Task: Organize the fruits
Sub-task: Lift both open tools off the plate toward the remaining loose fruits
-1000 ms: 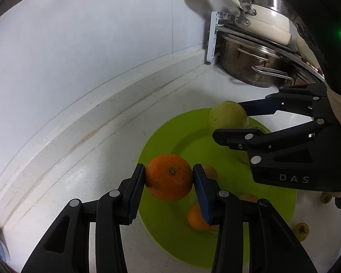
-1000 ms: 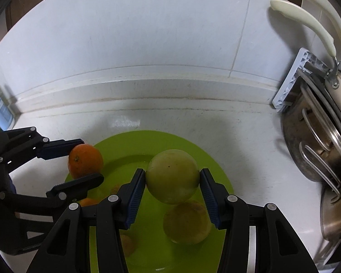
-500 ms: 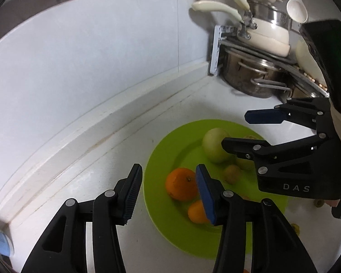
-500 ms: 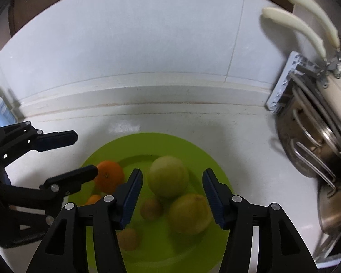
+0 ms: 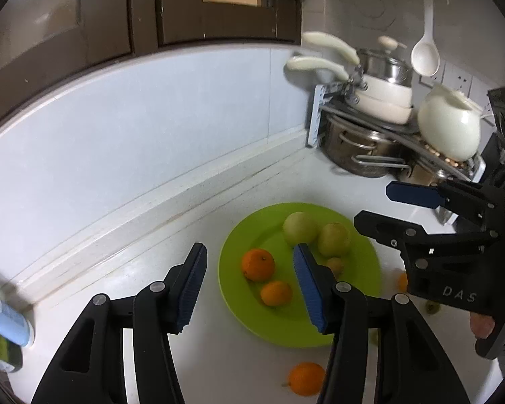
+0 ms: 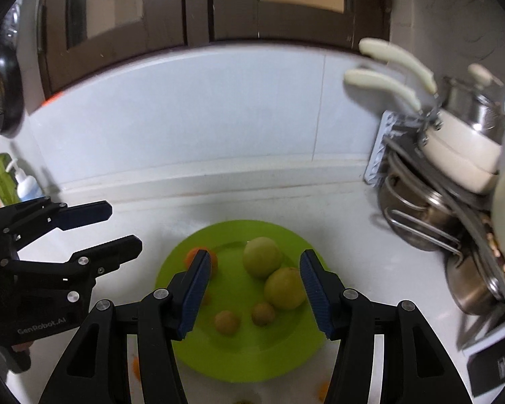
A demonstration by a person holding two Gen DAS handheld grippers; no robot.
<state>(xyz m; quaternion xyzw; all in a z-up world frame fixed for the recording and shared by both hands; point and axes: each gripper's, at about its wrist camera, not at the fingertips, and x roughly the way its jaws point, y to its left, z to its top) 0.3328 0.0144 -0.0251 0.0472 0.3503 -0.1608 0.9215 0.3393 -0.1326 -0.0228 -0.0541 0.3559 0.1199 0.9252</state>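
Now the orange [image 5: 305,383] that lies alone on the white table [image 5: 144,269] is, I judge, the next fruit to collect. It sits just in front of the green plate [image 5: 252,320], close under the left hand-held gripper [image 5: 249,286], a little to its right side, so the left one is nearer than the right. It is round, so no long axis matters. Its skin is bright orange, with a small stalk at one side.

On the plate lie two oranges [image 5: 258,264] [image 5: 275,293], two bigger yellow-green fruits [image 6: 262,257] [image 6: 285,288] that touch each other, and two small brownish ones [image 6: 227,322] [image 6: 263,313]. Some small fruits lie off the plate at its right side; these are too blurred to name.

Both hand-held grippers hover above the plate with jaws apart and nothing between them; the right hand-held gripper [image 6: 252,289] is over the green fruits. Behind, at the right, stands a rack with pots [image 5: 363,155].
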